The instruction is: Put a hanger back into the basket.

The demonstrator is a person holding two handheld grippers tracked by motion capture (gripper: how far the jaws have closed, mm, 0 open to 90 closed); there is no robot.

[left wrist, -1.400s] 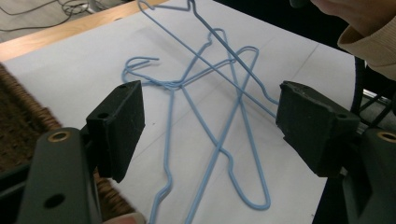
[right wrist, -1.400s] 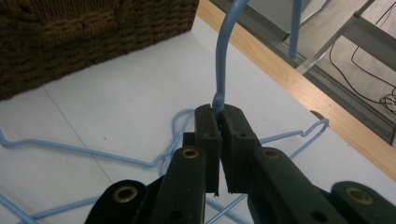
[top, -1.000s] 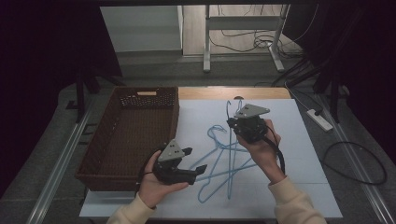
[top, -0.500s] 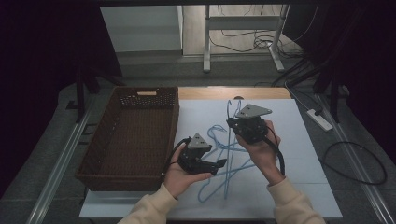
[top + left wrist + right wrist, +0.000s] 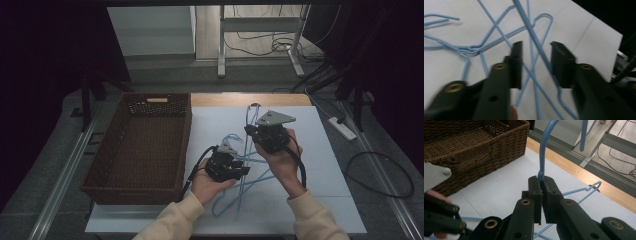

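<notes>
Left tool moved onto blue hangers, jaws just closing (wire between, ungripped).

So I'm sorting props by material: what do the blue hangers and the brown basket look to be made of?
The blue hangers look like thin metal wire with a smooth pale blue coating, probably plastic or paint: the rod is slim, evenly round, sharply bent and slightly glossy. The brown basket looks woven from wicker or rattan-like strands, matte dark brown, with visible plaited rows; it could be a synthetic imitation.
</notes>
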